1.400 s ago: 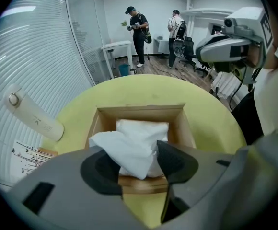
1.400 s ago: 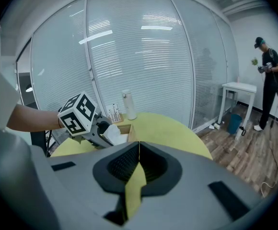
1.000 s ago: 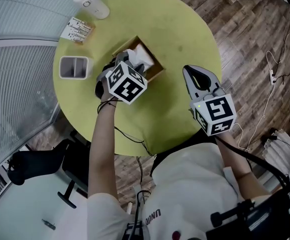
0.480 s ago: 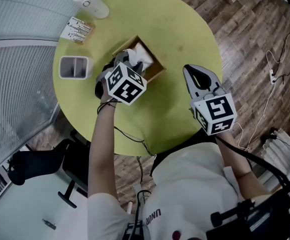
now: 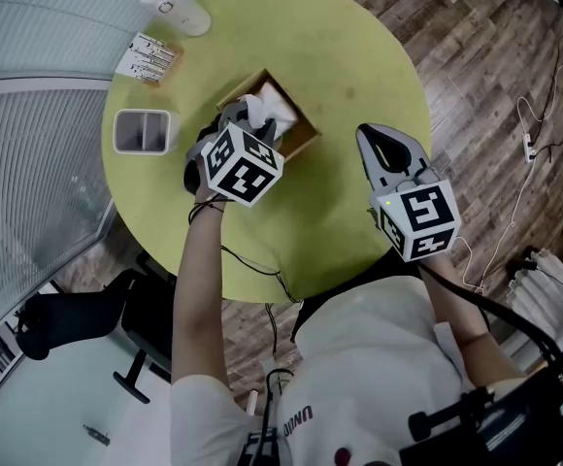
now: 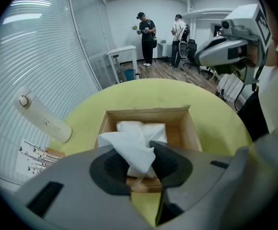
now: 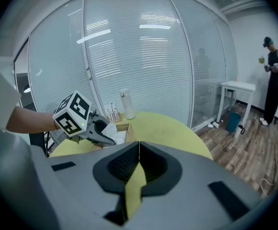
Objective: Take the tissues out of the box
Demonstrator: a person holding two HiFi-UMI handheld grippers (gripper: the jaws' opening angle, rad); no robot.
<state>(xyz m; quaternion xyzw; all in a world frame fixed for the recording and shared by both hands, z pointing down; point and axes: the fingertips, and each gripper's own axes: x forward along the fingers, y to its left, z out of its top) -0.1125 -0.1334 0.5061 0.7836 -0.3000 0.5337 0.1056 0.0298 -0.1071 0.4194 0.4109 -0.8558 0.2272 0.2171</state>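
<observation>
Closing left gripper (image 6: 142, 169), tissue (image 6: 131, 145) between jaws

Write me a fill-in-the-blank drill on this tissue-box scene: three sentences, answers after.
1. Between the jaws of the left gripper is a white ____.
2. The tissues sit in an open box made of ____.
3. The right gripper, jaws together over the yellow-green table, holds ____.
Missing words: tissue (the left jaws have just been closing on it); wood; nothing.
</observation>
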